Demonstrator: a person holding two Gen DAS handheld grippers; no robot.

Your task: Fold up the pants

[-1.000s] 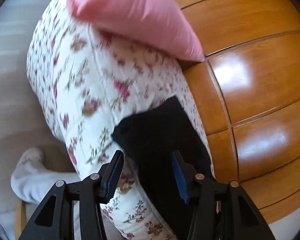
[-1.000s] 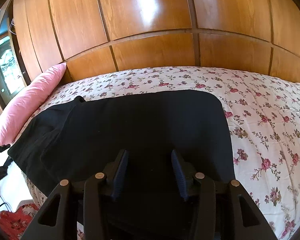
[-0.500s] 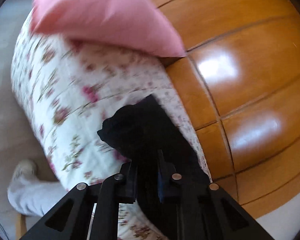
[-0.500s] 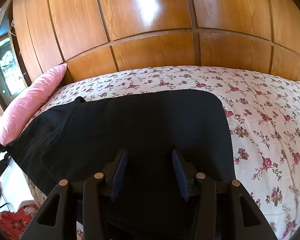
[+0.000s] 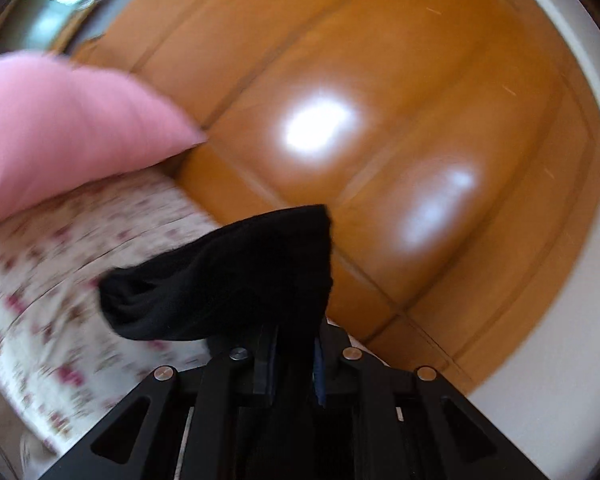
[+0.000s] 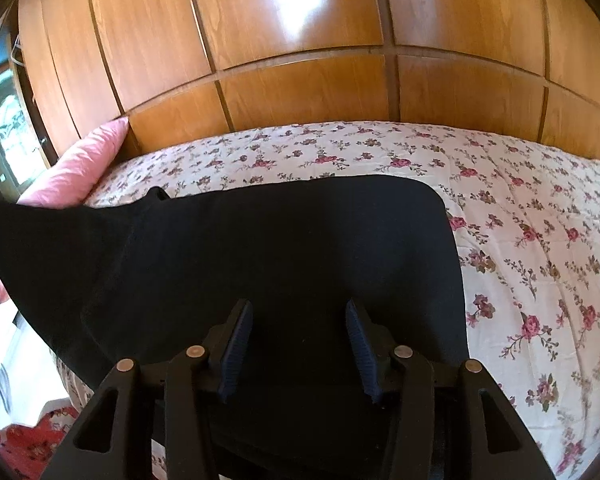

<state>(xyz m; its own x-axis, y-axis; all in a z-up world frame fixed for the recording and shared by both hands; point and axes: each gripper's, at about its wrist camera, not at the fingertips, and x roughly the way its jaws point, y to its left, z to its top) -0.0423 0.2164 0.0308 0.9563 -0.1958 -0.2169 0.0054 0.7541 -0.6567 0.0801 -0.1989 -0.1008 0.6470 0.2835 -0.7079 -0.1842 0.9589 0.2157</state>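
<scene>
Only the right wrist view shows the black pants (image 6: pixel 284 248) spread flat across the floral bed (image 6: pixel 540 240), their left end raised off the quilt beside the pink pillow (image 6: pixel 80 164). The right tool (image 6: pixel 296 344) hovers over them, jaws half-wide and opening, pads pressing on nothing. The left wrist view, blurred, shows the left tool (image 5: pixel 294 360) clamped narrow on a pants corner. A second ago that tool stood open above the corner, which lay on the bed; now the cloth hangs lifted before the wooden panels (image 5: pixel 420 100).

pants (image 6: pixel 260 248): black | bedspread (image 6: pixel 520 208): white, pink floral | pillow (image 6: pixel 80 168): pink
</scene>
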